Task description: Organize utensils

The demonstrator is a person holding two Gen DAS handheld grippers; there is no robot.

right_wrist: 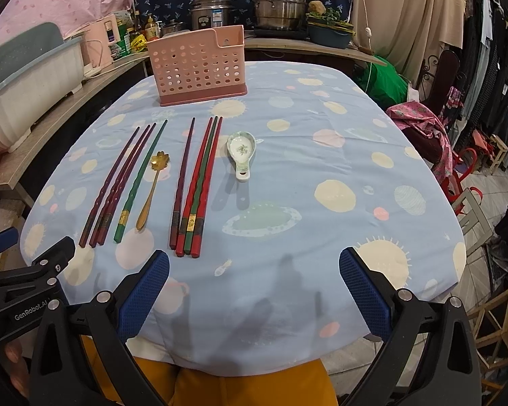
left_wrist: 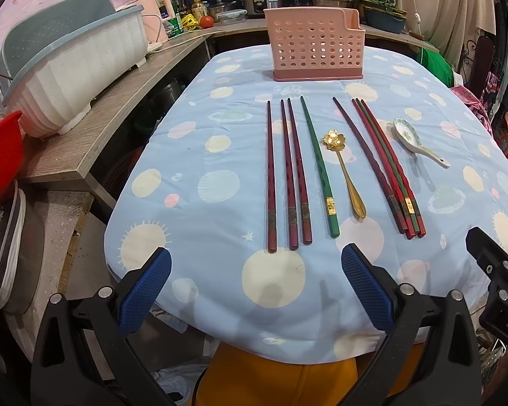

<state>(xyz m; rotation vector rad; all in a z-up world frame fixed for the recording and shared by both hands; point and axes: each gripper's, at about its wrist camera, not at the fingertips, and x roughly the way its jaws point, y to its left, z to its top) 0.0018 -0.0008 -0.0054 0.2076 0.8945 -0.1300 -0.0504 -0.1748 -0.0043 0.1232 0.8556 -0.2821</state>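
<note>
A pink perforated utensil holder (left_wrist: 316,44) (right_wrist: 199,67) stands upright at the far side of the table. Before it lie several chopsticks: dark red ones (left_wrist: 289,176) (right_wrist: 115,182), a green one (left_wrist: 318,165) (right_wrist: 140,176), and a bundle of red, green and purple ones (left_wrist: 382,165) (right_wrist: 196,182). A gold flower-headed spoon (left_wrist: 343,169) (right_wrist: 152,186) lies between them. A white ceramic spoon (left_wrist: 413,140) (right_wrist: 241,152) lies to the right. My left gripper (left_wrist: 255,291) and right gripper (right_wrist: 254,291) are open and empty over the near table edge.
The table carries a light blue patterned cloth (left_wrist: 199,169) (right_wrist: 321,155). A white dish rack (left_wrist: 74,67) sits on a wooden counter (left_wrist: 111,111) to the left. Pots (right_wrist: 277,3) and bottles stand behind. Chairs and clothes (right_wrist: 457,118) are on the right.
</note>
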